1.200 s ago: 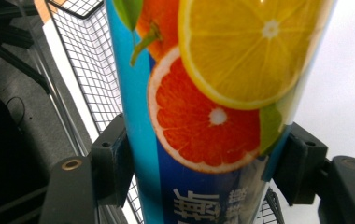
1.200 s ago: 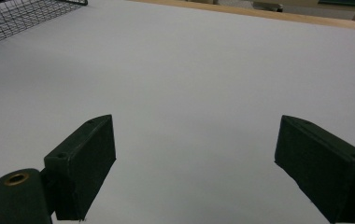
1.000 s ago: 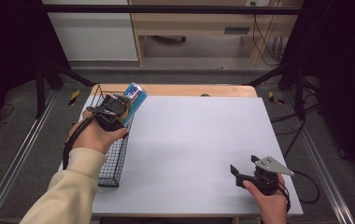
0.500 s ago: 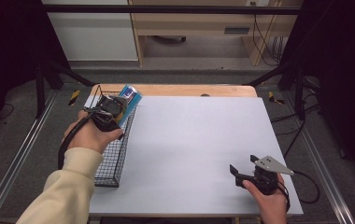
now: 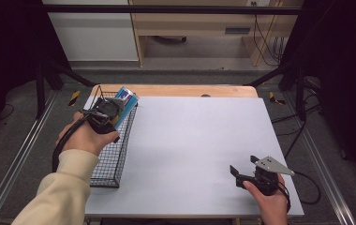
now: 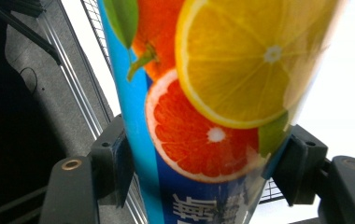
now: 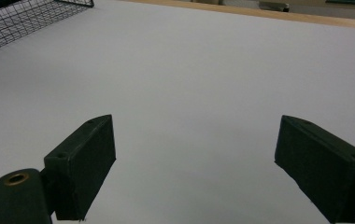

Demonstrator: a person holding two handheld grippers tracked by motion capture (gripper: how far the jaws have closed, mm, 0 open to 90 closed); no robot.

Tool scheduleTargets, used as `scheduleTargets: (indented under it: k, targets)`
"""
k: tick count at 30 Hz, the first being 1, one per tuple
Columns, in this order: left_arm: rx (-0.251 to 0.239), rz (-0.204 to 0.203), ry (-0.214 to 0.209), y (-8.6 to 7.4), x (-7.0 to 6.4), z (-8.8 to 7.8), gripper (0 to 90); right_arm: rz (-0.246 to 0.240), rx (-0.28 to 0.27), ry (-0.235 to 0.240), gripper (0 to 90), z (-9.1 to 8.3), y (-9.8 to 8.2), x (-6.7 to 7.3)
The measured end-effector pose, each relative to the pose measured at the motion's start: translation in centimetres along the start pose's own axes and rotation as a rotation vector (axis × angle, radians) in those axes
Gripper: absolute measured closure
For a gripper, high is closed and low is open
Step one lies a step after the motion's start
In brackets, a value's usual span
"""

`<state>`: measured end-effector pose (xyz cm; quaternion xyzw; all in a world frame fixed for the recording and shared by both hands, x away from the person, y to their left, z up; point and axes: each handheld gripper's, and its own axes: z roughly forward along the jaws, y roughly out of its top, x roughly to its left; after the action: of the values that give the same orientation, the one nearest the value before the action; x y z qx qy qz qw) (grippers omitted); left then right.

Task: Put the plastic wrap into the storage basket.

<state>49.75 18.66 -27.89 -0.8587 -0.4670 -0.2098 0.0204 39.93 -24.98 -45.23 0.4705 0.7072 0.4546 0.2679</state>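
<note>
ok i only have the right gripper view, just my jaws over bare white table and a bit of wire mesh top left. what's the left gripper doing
Observer: The left gripper is shut on a blue can over the wire basket.
Operator: what kind of can
Observer: A drink can printed with orange and lemon slices, seen in the left gripper view.
Operator: where's the basket on the table
Observer: Along the left edge of the white table, running front to back.
</note>
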Motion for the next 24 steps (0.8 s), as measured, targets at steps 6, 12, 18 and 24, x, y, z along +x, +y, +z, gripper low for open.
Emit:
scheduleTargets:
  k: [6,12,18,24]
  targets:
    - [0.012,0.006,-0.004,-0.1,-0.2,0.2,32.2,0.0,-0.001,0.005,12.6,0.0,0.0,0.0]
    - [0.027,0.005,-0.013,-0.5,-0.3,0.2,32.1,-0.003,-0.002,0.01,12.6,0.0,0.1,0.0]
    - [0.045,0.01,-0.026,-0.8,-0.4,0.6,32.1,-0.004,0.001,0.011,12.6,0.0,0.1,0.1]
    - [0.04,-0.011,-0.047,-1.0,-0.1,1.4,32.1,-0.004,0.005,0.011,12.6,0.1,0.1,0.1]
